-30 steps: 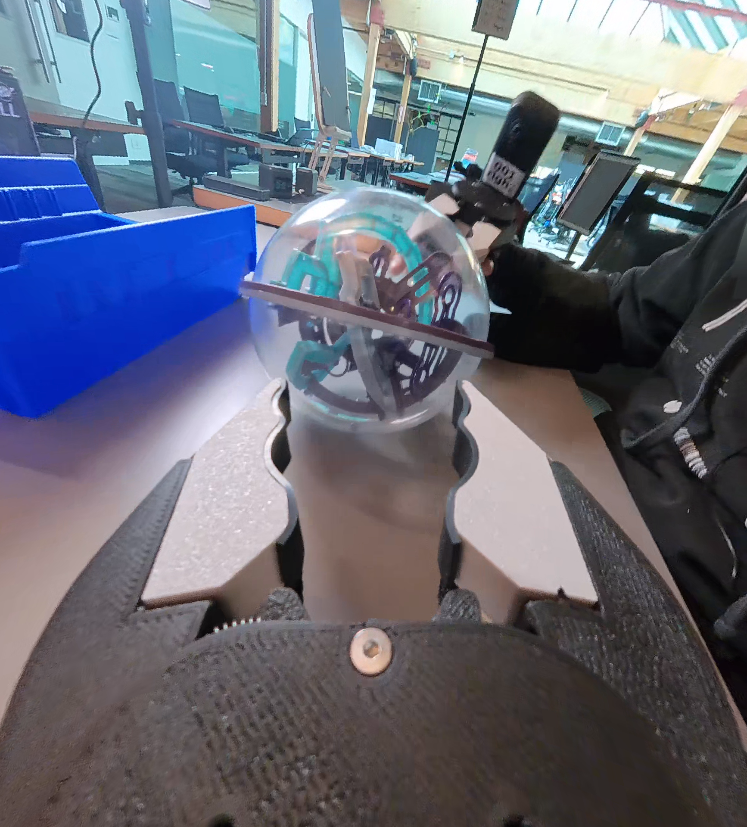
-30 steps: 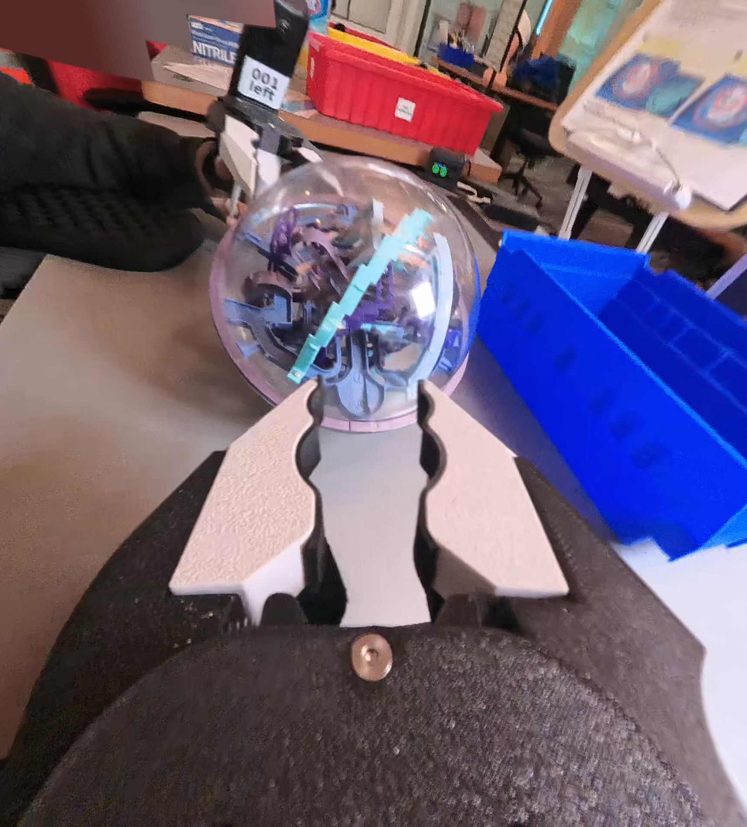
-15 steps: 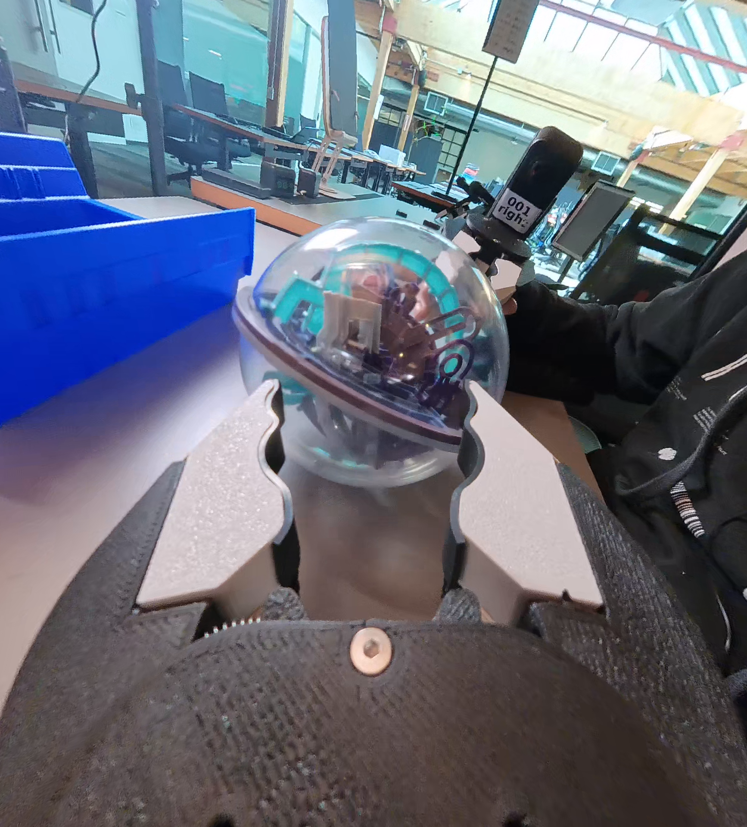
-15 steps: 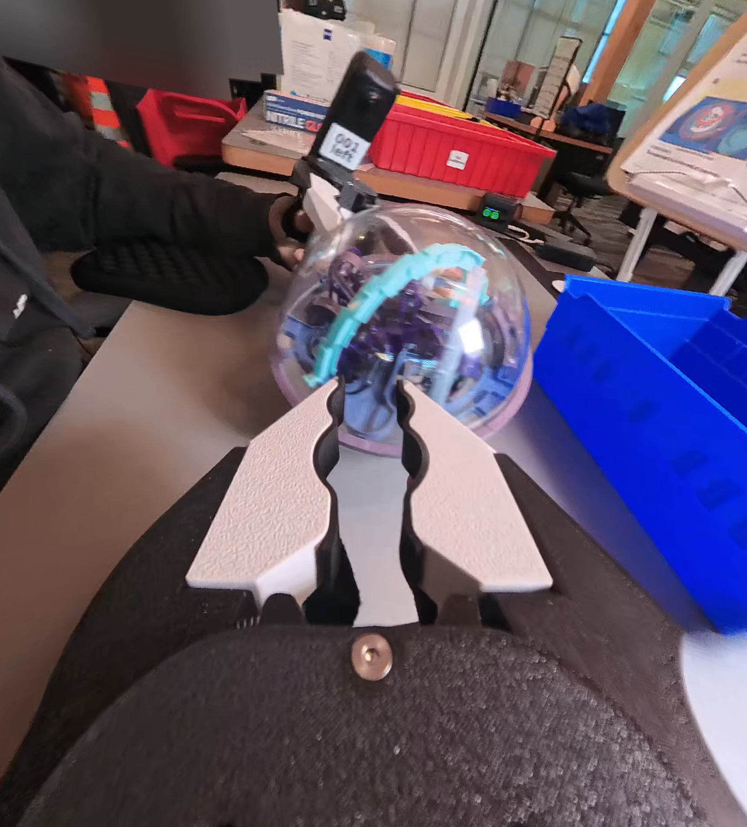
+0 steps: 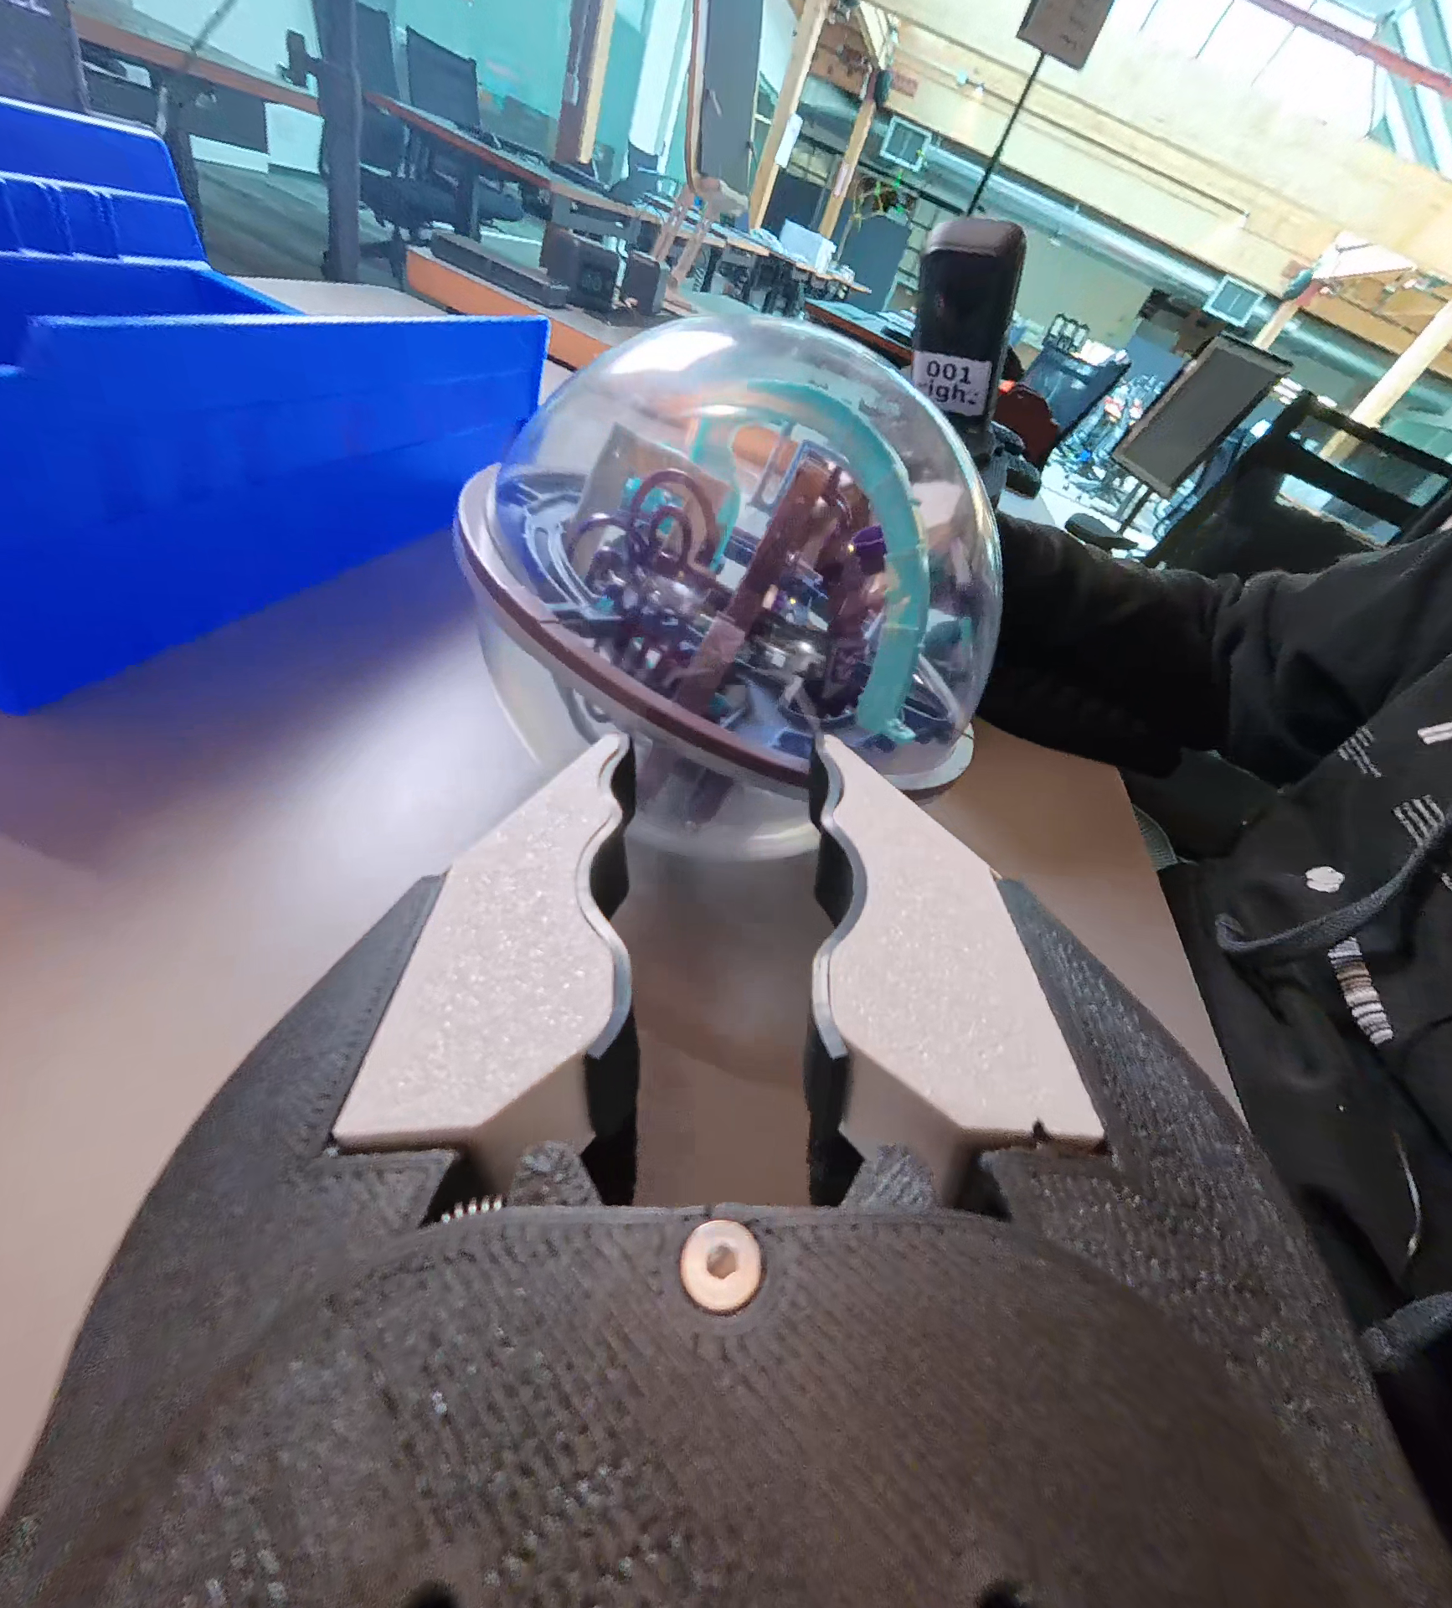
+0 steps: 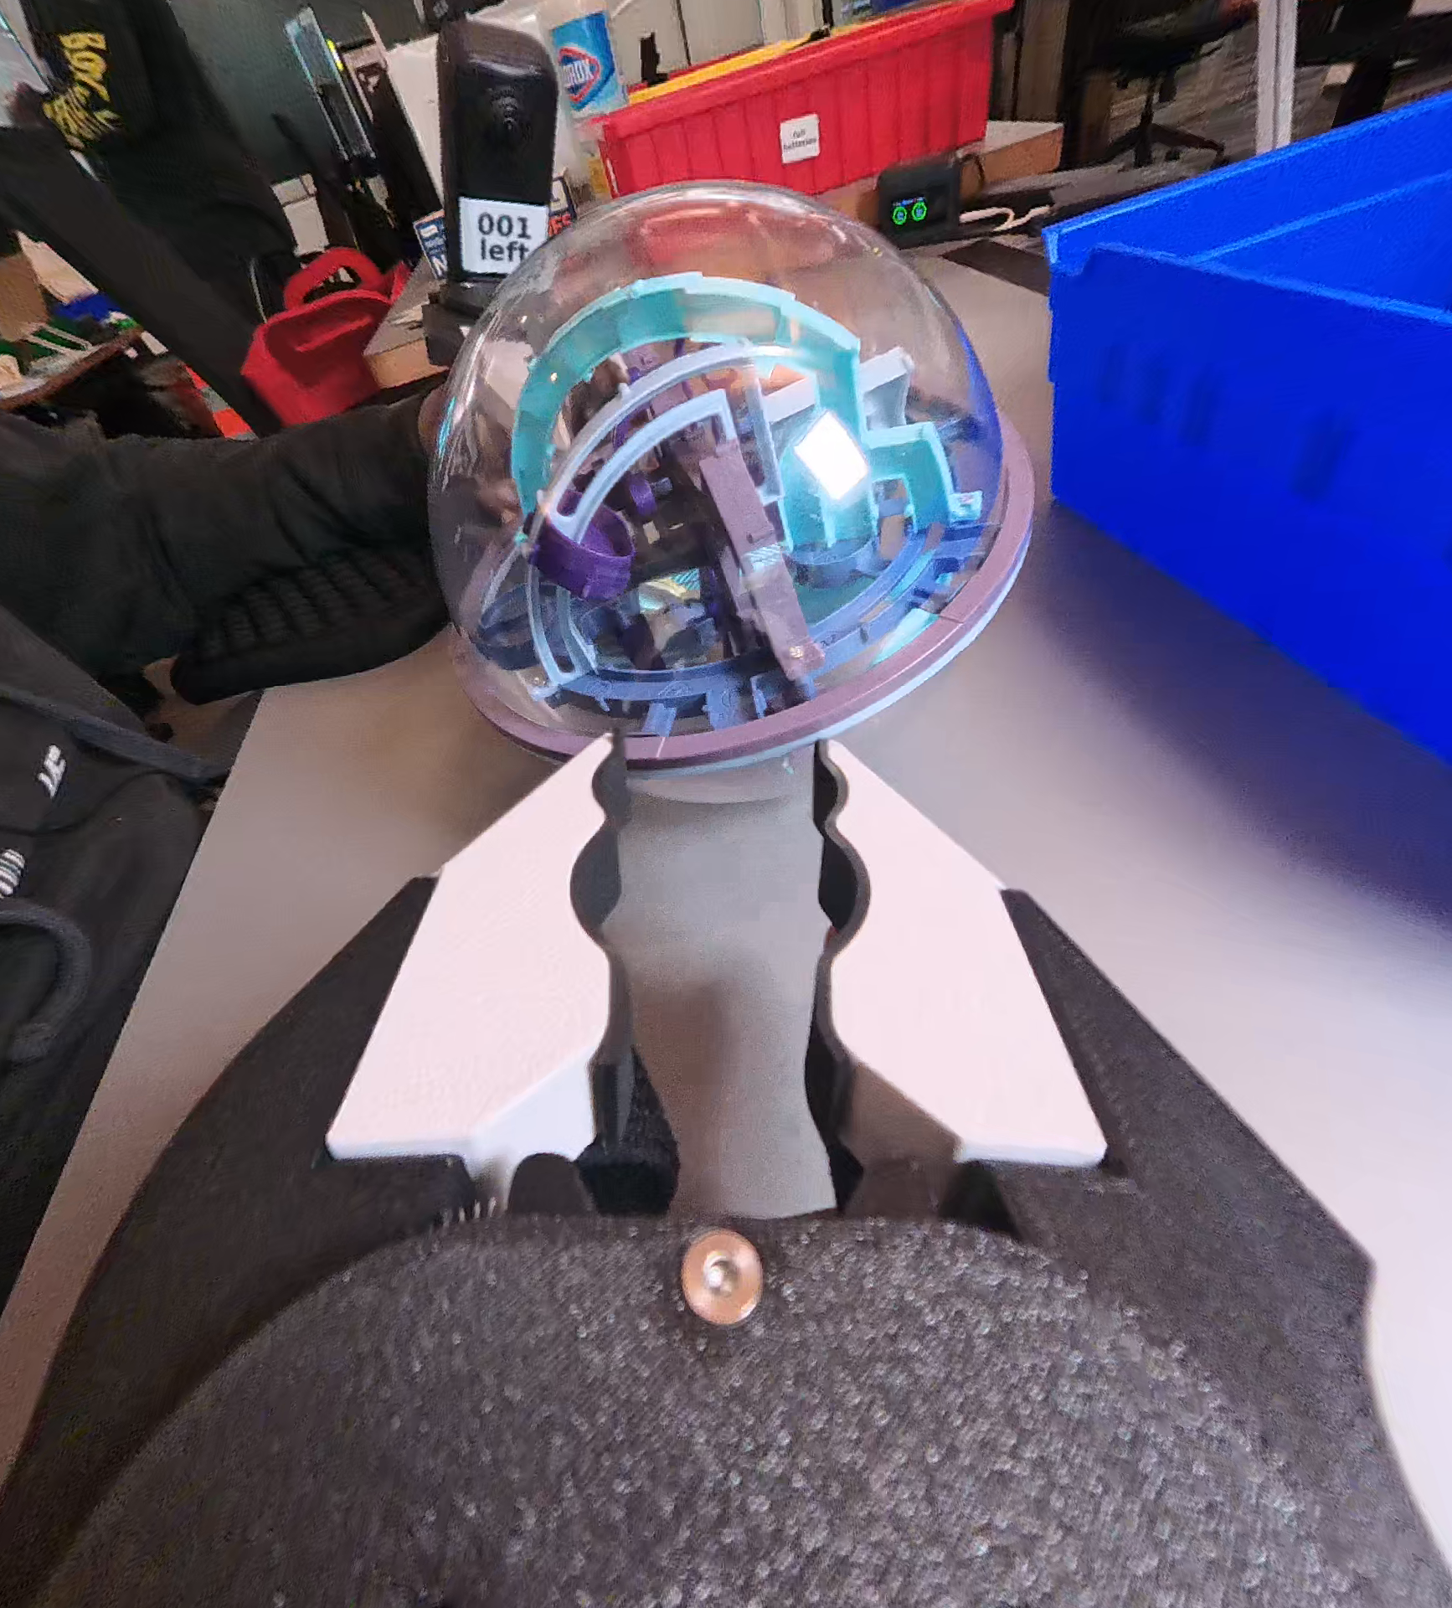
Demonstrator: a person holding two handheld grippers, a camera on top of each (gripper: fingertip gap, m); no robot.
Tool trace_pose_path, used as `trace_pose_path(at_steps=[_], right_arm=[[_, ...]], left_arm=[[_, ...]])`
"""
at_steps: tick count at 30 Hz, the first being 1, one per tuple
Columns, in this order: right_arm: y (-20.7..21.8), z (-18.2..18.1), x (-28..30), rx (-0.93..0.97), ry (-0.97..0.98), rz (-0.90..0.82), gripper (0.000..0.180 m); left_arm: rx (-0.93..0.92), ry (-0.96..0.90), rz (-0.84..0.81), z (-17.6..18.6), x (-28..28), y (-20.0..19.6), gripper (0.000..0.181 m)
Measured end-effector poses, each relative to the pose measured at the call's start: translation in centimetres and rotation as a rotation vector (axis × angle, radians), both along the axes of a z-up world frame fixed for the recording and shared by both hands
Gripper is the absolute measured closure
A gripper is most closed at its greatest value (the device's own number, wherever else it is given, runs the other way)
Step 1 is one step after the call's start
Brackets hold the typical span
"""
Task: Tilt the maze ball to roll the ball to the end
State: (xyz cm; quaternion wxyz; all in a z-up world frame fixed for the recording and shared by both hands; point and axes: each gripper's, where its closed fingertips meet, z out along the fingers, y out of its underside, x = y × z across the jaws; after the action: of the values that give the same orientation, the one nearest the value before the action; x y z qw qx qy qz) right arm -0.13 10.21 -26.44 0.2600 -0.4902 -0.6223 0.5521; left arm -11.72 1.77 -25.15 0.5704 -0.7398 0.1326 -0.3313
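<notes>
The left gripper [image 5: 718,757] is seen with its fingers [image 5: 531,887] set apart, the tips laid against the lower front of the maze ball [image 5: 731,566]; no clamping is evident, the sphere being far wider than the gap. The right gripper [image 6: 714,753] is likewise held with fingers [image 6: 923,914] parted, tips touching the purple equator rim [image 6: 792,735] of the maze ball [image 6: 722,470] from the opposite side. The sphere is thus pinched between the two tools, one pressing from each side, and appears to be carried just above the tabletop [image 5: 140,870], though contact underneath cannot be told.

The rim is tilted: in the left wrist view it runs down from the far left towards the near right. The small rolling ball inside cannot be picked out with certainty among the teal and purple tracks.

Neither gripper is nearer; each is in contact. The coming tilt is judged to depend on both being turned together about the line joining them, pressure being kept equal so that the smooth shell does not slip.

A blue bin [image 5: 183,479] stands just beside the sphere, towards the far edge of the tabletop.
</notes>
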Motion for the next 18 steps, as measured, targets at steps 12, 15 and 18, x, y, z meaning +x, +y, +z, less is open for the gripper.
trace_pose_path(at_steps=[12, 15, 18], right_arm=[[0.6, -0.7, -1.4, 0.619, -0.037, -0.216, 0.139], [0.9, -1.1, -1.4, 0.676, -0.049, -0.243, 0.143], [1.0, -1.0, -1.3, 0.665, -0.041, -0.241, 0.146]], left_arm=[[-0.076, 0.053, 0.033, -2.0, -0.9, 0.3, 0.155], [-0.085, 0.065, 0.047, -2.2, -1.0, 0.6, 0.158], [-0.094, 0.086, 0.046, -2.4, -1.0, 0.6, 0.162]])
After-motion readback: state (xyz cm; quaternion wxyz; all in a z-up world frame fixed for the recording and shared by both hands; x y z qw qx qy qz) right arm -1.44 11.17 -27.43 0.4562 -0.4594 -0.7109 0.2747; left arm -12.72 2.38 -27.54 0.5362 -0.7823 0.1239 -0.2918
